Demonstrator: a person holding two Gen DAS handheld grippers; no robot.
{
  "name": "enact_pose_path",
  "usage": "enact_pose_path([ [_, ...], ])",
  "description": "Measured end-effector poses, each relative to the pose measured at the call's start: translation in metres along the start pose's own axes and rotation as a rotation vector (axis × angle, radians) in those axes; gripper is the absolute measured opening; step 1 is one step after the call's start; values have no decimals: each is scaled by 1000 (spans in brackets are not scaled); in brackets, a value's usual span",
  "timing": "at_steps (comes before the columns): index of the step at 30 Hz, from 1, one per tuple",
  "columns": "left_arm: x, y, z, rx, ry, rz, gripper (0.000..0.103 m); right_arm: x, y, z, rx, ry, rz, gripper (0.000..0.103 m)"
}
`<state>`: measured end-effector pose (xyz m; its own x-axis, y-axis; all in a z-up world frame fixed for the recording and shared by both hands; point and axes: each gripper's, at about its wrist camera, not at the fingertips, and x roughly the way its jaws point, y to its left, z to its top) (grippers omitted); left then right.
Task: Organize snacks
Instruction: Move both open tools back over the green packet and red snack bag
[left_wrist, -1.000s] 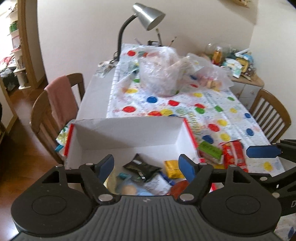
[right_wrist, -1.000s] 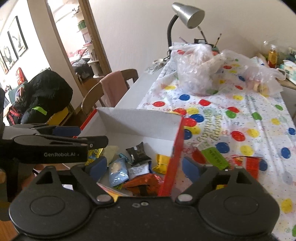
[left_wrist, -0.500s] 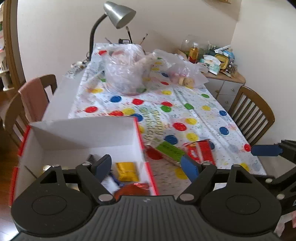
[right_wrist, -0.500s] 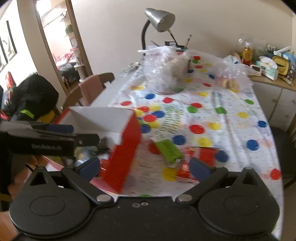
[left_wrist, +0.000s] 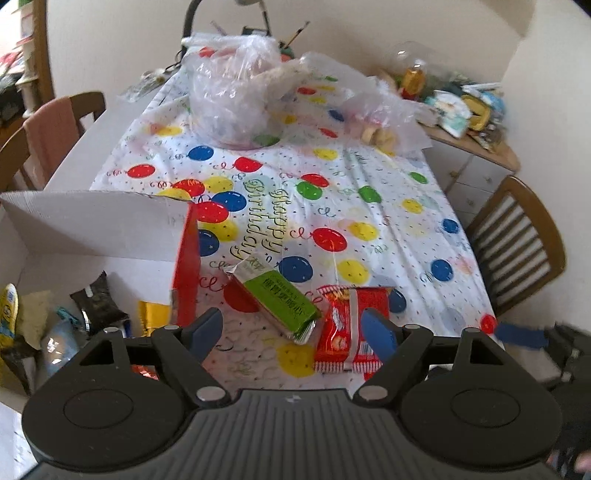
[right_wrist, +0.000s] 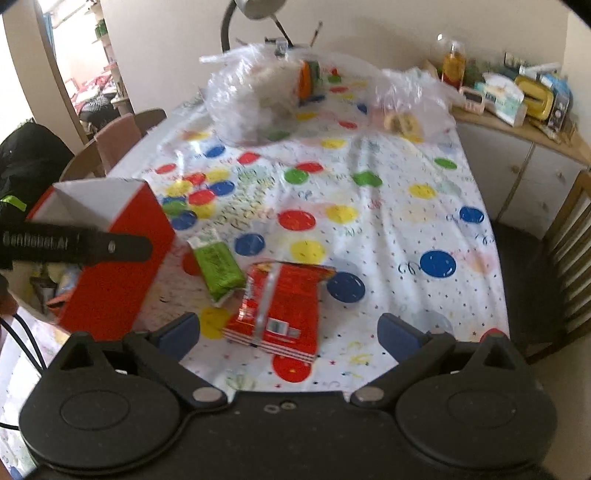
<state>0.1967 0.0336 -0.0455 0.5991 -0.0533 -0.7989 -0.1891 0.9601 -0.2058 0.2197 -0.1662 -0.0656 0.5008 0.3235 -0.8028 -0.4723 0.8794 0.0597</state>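
Red snack packet (right_wrist: 280, 310), light and crinkly beside the box (right_wrist: 110, 258), wants a mid-body pinch from the wide-open right gripper (right_wrist: 288, 334); left gripper (left_wrist: 295, 326) gapes empty.

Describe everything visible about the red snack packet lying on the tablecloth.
The glossy red foil snack packet lies flat on the balloon-print tablecloth, seam side up: a silvery strip runs down its back, with a white barcode label and striped crimped ends. It looks sealed and slightly crumpled. It lies right beside the green wrapped snack bar; whether they touch is unclear. Neither gripper touches it.
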Motion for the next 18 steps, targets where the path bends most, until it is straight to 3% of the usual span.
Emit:
enact_pose_path([
  [9,60,-22,21,-89,102,85,82,38,-14,0,-36,85,65,103],
  [18,115,-29,28,-80,162,212,82,82,-14,4,-15,141,86,103],
])
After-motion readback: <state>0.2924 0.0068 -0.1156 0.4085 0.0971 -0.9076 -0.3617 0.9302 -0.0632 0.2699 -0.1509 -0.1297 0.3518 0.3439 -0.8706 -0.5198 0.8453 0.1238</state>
